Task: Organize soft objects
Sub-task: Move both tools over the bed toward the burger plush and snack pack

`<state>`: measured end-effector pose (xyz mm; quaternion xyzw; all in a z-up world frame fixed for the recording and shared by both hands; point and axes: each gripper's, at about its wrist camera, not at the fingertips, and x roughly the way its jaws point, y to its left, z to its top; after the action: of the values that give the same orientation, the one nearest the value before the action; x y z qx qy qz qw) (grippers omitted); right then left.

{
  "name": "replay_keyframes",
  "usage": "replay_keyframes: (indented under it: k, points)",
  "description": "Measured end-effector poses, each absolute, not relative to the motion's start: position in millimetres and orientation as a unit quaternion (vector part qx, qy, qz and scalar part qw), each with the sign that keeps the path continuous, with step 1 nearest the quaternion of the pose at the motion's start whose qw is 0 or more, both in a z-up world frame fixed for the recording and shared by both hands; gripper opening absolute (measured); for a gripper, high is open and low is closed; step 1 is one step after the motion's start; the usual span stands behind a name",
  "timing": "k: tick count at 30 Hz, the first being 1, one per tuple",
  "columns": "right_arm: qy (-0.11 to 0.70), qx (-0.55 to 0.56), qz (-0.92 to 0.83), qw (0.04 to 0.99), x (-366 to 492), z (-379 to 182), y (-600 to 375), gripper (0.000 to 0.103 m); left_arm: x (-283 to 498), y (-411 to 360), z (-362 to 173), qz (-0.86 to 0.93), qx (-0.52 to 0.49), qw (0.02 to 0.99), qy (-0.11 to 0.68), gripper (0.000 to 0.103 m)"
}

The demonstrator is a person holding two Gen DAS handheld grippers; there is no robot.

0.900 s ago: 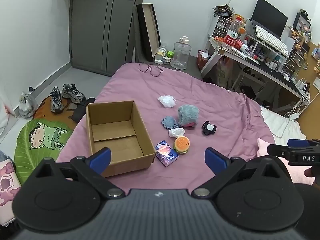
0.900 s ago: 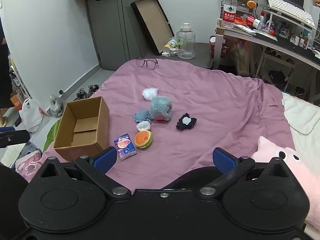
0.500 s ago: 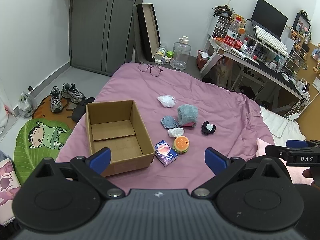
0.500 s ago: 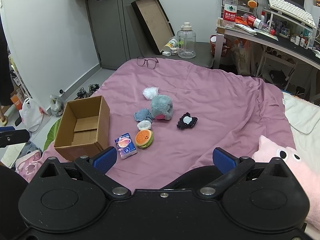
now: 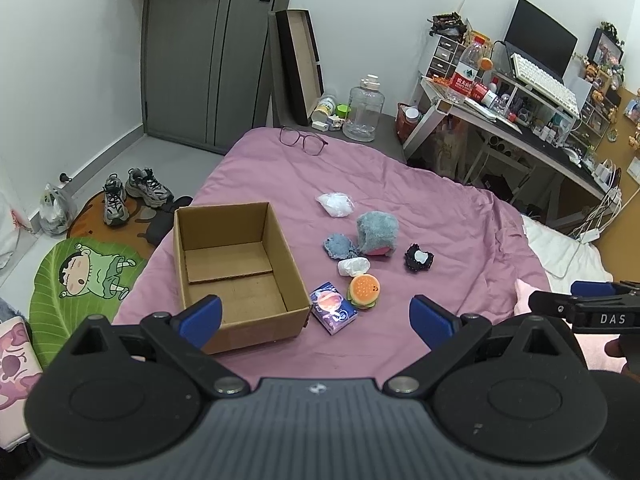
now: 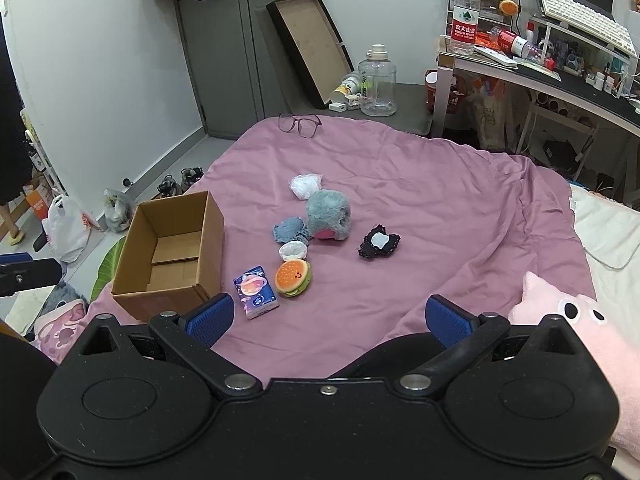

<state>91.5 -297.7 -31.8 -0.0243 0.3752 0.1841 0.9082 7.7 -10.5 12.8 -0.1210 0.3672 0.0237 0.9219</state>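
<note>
An empty cardboard box stands open on the pink bedspread. Right of it lie soft items: a tissue pack, a burger plush, a small white item, a blue fuzzy piece, a grey plush, a black lacy piece and a white bag. My left gripper and right gripper are both open and empty, held well short of the items.
Glasses lie at the bed's far end. A pink plush pillow lies at the right. Shoes and a green mat are on the floor left of the bed. A cluttered desk stands far right.
Both views have shifted slightly, with the box and items sitting a little lower and nearer. Nothing was picked up; both grippers stay open.
</note>
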Motion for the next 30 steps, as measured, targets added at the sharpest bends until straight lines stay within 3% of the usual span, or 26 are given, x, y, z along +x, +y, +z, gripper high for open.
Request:
replay_keyframes:
  k: [14, 30]
  points:
    - [0.371, -0.047, 0.189, 0.908, 99.7, -39.7, -294.6, 0.103, 15.8, -21.2, 8.1, -0.004, -0.111, 0.926, 0.361, 0.099]
    - [0.379, 0.004, 0.19, 0.906, 141.9, -58.9, -327.4, 0.103, 64.0, -32.2, -9.6, -0.018, -0.116, 0.919, 0.377, 0.099]
